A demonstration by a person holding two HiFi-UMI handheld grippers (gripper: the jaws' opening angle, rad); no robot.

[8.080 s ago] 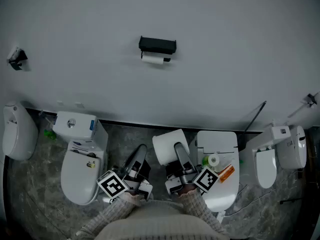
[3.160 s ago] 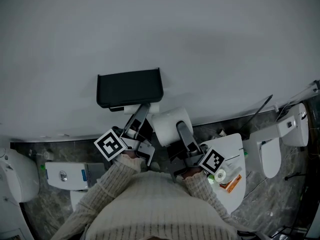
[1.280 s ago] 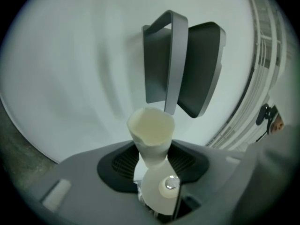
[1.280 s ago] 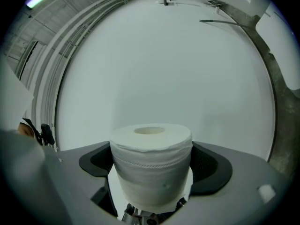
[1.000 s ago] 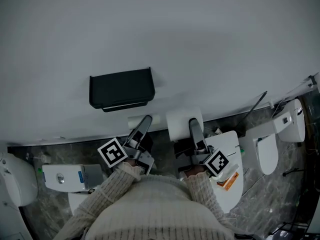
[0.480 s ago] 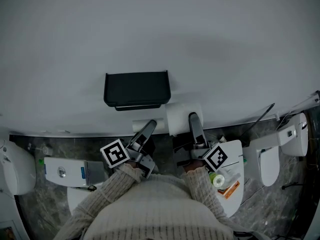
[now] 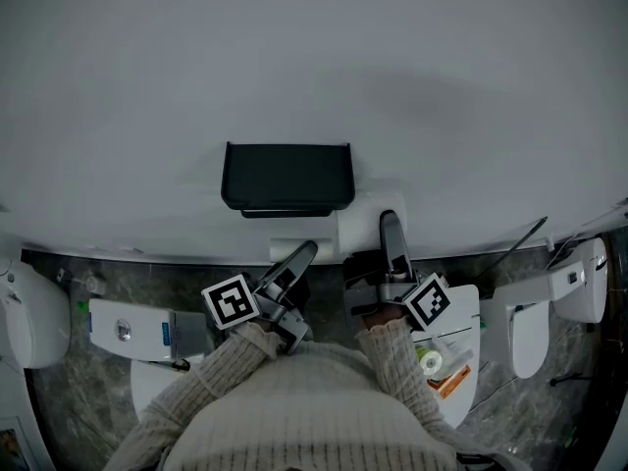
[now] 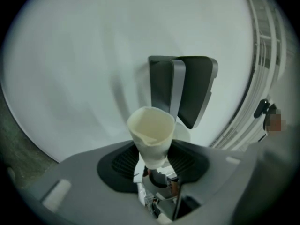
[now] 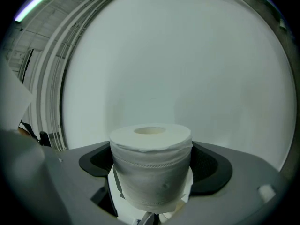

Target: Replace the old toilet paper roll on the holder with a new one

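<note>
We are holding both rolls up near the white wall (image 7: 294, 47), close under the black holder (image 7: 287, 175) mounted on it.

Our left gripper (image 7: 297, 256) has its jaws pinching the old roll (image 8: 151, 130), which is down to a pale tube. In the left gripper view the tube stands upright between the two dark pads, its open end towards the camera's top and its lower end squeezed narrower where the pads press it. Beyond it in that view we see the holder side-on against the wall. In the head view the tube sits below the holder, apart from it.

Our right gripper (image 7: 378, 226) has its jaws clamped on the new roll (image 9: 151, 163), a full white roll standing upright between the pads, its core hole facing up in the right gripper view. Its sides dent slightly where it is gripped. In the head view this roll lies just beside the holder's lower right corner. We cannot tell whether it touches the holder.

The two rolls are side by side, the old one to the left of the new one.

Below us on the grey marbled floor (image 7: 59, 391) stand a toilet (image 7: 128, 334) at the left and another toilet (image 7: 461, 307) at the right, the latter with small items lying on its lid.
</note>
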